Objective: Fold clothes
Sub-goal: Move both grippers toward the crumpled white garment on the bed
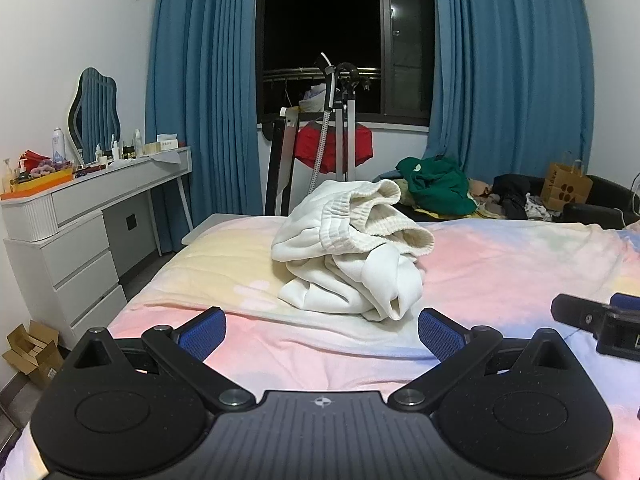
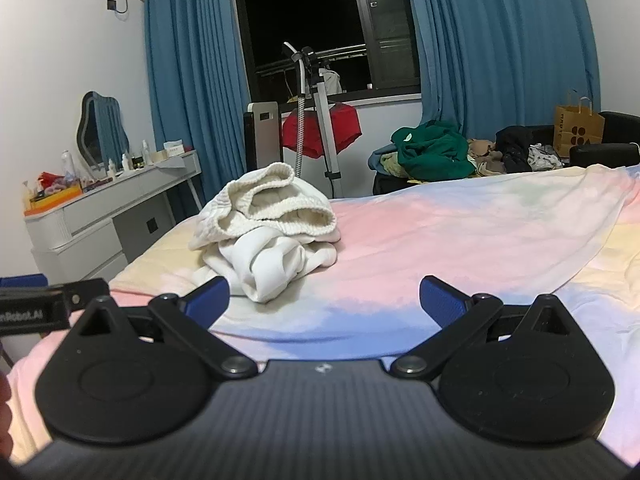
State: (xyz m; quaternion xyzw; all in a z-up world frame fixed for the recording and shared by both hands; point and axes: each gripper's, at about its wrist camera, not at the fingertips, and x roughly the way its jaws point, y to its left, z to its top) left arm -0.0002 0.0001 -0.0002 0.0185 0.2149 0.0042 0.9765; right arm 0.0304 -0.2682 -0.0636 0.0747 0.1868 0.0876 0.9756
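Note:
A crumpled white garment (image 1: 352, 248) with a ribbed cream hem lies in a heap on the pastel bedspread (image 1: 500, 264). My left gripper (image 1: 322, 330) is open and empty, low over the bed, just short of the heap. In the right wrist view the same garment (image 2: 264, 232) lies ahead and to the left. My right gripper (image 2: 324, 300) is open and empty above the bedspread (image 2: 460, 232), to the right of the heap. The right gripper's tip (image 1: 592, 320) shows at the left wrist view's right edge, and the left gripper's tip (image 2: 52, 308) at the right wrist view's left edge.
A white dresser (image 1: 80, 232) with bottles and a mirror stands left of the bed. A garment steamer and rack (image 1: 336, 128) stand at the window with a red cloth. A green garment (image 1: 436, 184), dark clothes and a paper bag (image 1: 566, 188) lie beyond the bed's far edge.

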